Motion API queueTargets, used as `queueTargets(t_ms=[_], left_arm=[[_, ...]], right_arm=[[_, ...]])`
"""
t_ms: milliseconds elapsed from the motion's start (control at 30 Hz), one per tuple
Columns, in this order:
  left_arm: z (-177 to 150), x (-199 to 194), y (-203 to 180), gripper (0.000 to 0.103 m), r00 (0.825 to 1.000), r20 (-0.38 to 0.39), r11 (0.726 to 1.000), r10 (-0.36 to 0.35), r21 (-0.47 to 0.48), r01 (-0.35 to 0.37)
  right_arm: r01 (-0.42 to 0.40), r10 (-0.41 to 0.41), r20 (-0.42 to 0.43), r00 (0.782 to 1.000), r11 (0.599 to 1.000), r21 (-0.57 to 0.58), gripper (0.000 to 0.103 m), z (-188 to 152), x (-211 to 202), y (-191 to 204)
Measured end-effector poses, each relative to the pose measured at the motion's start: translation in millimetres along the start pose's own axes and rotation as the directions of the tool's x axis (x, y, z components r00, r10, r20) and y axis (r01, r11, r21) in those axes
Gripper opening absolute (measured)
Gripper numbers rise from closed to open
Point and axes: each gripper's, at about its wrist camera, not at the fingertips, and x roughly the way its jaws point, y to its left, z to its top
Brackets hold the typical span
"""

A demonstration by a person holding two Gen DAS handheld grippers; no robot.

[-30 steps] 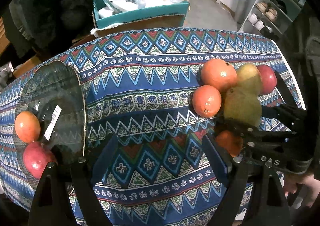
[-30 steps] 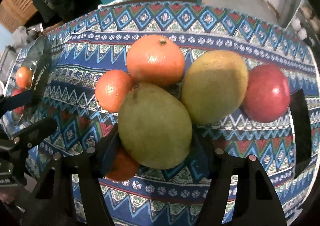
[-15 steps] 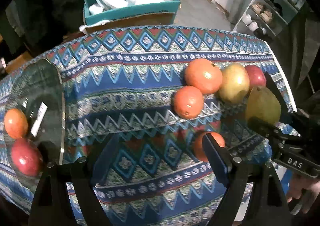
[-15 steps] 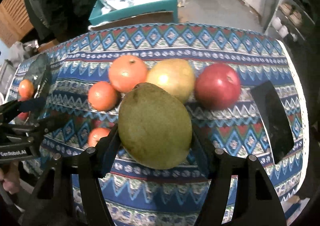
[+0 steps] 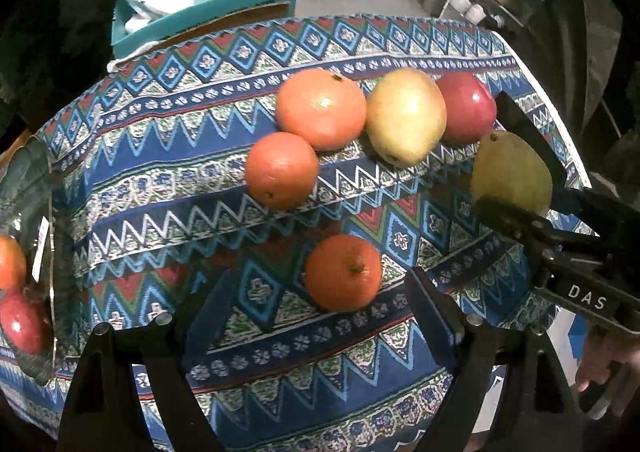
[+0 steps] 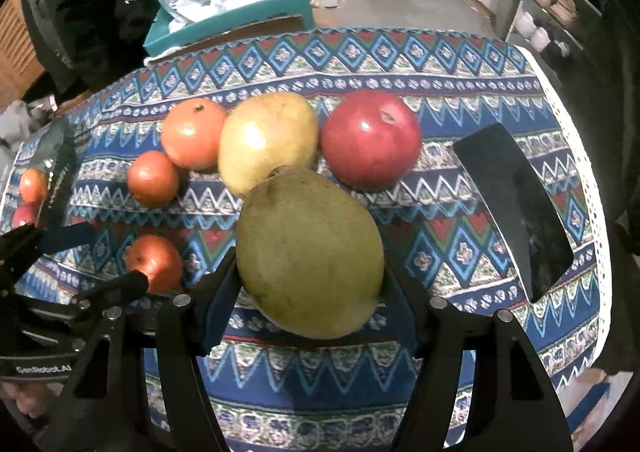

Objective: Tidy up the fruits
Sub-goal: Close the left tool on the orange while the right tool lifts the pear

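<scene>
My right gripper [image 6: 308,272] is shut on a large green mango [image 6: 310,252], held clear above the patterned tablecloth [image 6: 460,252]. On the cloth lie a big orange [image 5: 320,107], a smaller orange [image 5: 282,171], a yellow mango [image 5: 406,115] and a red apple [image 5: 466,111], close together. A lone orange [image 5: 343,272] sits nearer, between the tips of my open left gripper [image 5: 322,284], whose pads stand apart from it. A glass plate [image 5: 28,187] at the far left holds an orange [image 5: 10,262] and a red apple [image 5: 22,322].
A flat black object [image 6: 516,211] lies on the cloth near the table's right edge. Behind the table stands a teal box [image 5: 208,11] with white bags. Shelves stand at the back right. A person's hand [image 5: 600,376] holds the right gripper.
The right gripper has lifted the green mango off the fruit pile and carried it right. The left gripper has moved right, away from the plate, to the lone orange.
</scene>
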Motion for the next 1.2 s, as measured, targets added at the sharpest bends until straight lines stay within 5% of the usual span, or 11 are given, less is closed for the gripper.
queueTargets(t_ms=[300,500,633,1200], left_arm=[[0,20,-5,0.081,1.000,-0.020,1.000,-0.008,-0.015,0.008],[-3,30,-7,0.045,0.997,-0.036,0.998,-0.065,-0.019,0.064],[-4,25,-12,0.045,1.000,-0.010,1.000,-0.018,0.011,0.018],[6,-36,5,0.044,0.992,0.126,0.999,-0.016,-0.038,0.021]], right_arm=[[-0.005,0.005,-0.011,1.000,1.000,0.021,0.068,-4,4,-9],[-0.008,0.008,-0.008,1.000,1.000,0.020,0.068,-3,6,-10],[-0.004,0.003,0.007,1.000,1.000,0.015,0.068,-1,4,-9],[0.014,-0.009,0.131,0.991,0.999,-0.031,0.068,15,-37,8]])
